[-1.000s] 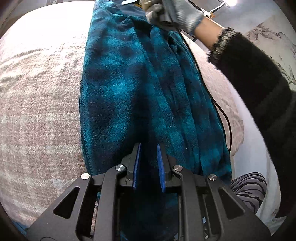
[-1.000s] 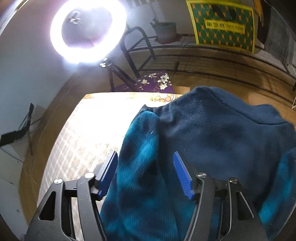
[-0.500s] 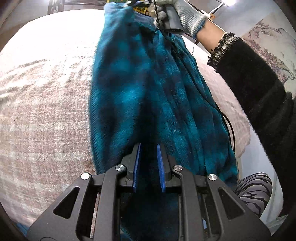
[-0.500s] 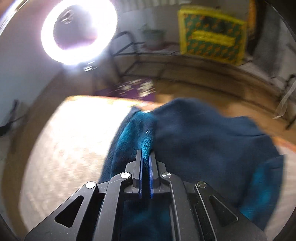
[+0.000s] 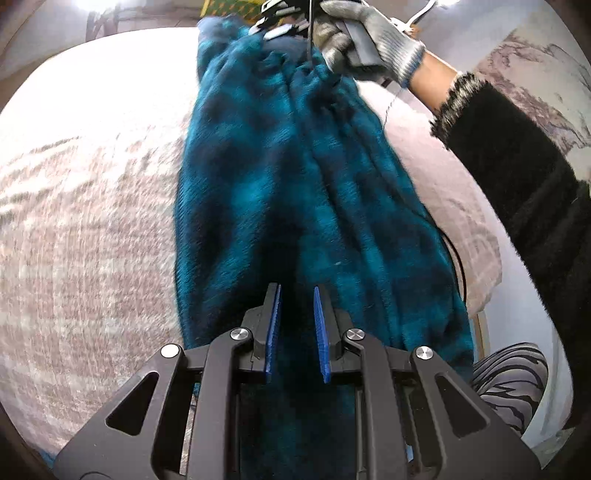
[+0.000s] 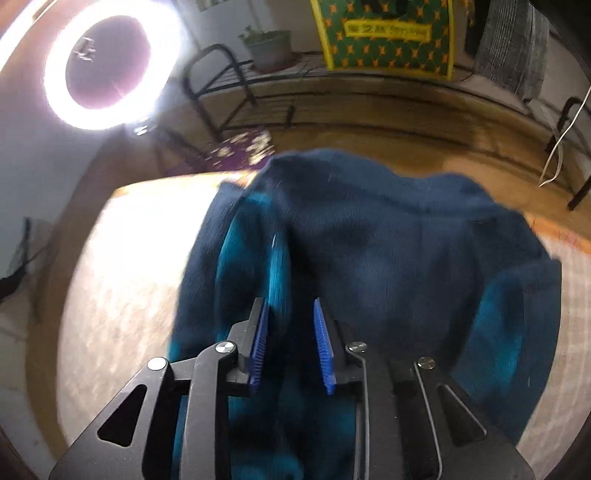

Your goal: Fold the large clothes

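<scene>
A large teal and dark blue plaid fleece garment (image 5: 295,177) lies lengthwise along a bed with a pinkish woven cover (image 5: 85,229). My left gripper (image 5: 296,291) is shut on the near end of the garment, cloth bunched between its blue pads. In the right wrist view the garment (image 6: 388,251) shows its dark blue inner side. My right gripper (image 6: 290,302) is shut on a teal fold at the far end, the fold standing between its pads. The right gripper and gloved hand (image 5: 362,40) show at the top of the left wrist view.
A bright ring light (image 6: 107,70) stands beyond the bed's far end, beside a black metal rack (image 6: 229,96) with a potted plant. A green and yellow patterned panel (image 6: 384,33) leans at the back. A black cable (image 5: 454,258) runs along the garment's right side.
My right gripper closed from wide open onto the teal fold, then its pads parted slightly around it. The garment has been pulled taut and shifted; the left gripper kept its hold.
</scene>
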`<state>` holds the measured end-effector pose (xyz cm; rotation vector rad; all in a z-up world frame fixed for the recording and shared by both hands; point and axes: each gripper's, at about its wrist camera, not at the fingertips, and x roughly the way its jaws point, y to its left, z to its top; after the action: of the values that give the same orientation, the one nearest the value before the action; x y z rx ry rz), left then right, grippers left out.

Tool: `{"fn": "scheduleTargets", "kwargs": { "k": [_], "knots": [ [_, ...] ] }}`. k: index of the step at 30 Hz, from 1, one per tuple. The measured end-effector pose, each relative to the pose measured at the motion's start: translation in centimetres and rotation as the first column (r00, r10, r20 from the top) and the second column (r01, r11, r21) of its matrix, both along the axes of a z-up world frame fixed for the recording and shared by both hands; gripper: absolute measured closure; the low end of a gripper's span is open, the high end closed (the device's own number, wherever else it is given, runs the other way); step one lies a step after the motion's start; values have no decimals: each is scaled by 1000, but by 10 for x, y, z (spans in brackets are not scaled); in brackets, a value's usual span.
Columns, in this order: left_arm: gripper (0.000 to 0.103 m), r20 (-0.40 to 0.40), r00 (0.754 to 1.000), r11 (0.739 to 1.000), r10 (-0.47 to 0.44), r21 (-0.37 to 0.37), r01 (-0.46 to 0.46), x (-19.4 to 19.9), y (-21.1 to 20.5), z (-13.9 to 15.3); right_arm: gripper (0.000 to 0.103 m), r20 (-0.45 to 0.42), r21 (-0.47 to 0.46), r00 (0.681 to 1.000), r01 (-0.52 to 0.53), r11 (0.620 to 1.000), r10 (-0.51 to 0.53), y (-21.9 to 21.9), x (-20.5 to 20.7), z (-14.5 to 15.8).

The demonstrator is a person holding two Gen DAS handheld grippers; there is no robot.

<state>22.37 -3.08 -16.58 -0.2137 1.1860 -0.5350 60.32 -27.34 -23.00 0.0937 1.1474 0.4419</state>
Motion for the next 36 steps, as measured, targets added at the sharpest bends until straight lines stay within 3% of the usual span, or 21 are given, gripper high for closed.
{"fn": "scheduleTargets", "kwargs": {
  "k": [2,4,7,8,9,10,12,16,19,21,25,29,32,36],
  "knots": [
    [72,21,1000,1000,-17,20,17,-3,-7,1,68,-47,42,996,-75,996,77,-5,-20,-1],
    [58,1,1000,999,-28,17,28,-4,-15,-3,68,-66,16,987,-144,989,145,-1,-36,-5],
    [57,-8,997,996,-72,47,72,-6,-32,-14,68,-84,-18,978,-193,981,191,6,-50,-14],
    [57,4,996,995,-85,56,85,-5,-34,-18,77,-77,-40,978,-200,979,196,10,-57,-17],
    [62,14,994,992,-104,72,102,-5,-38,-20,88,-69,-47,978,-202,978,198,11,-60,-18],
    [79,20,993,990,-116,80,114,-6,-42,-21,90,-60,-61,977,-206,977,202,13,-64,-19],
    [95,-29,992,992,-122,1,122,-3,-45,-23,94,-10,-139,978,-209,968,209,20,-74,-12],
    [99,-116,982,978,-151,-159,132,-7,-54,-29,97,98,-290,977,-154,944,190,0,-81,13],
    [99,-84,975,972,-207,-135,195,-14,-71,-27,97,49,-275,989,-123,953,142,-13,-71,-7],
    [99,-67,975,972,-214,-111,206,-16,-77,-23,97,92,-301,984,-121,946,155,-7,-73,-14],
    [99,-5,970,969,-242,-53,242,-27,-80,-4,92,97,-245,991,-70,967,96,-13,-78,4],
    [93,49,967,964,-249,-89,253,-51,-62,25,91,159,-146,986,-30,989,53,-39,-115,43],
    [84,114,971,968,-208,-117,221,-64,-31,45,90,171,-46,985,-21,999,29,-58,-155,74],
    [66,180,967,978,-182,-73,197,-81,-10,52,90,172,17,984,-58,998,54,-70,-224,92]
  ]
}}
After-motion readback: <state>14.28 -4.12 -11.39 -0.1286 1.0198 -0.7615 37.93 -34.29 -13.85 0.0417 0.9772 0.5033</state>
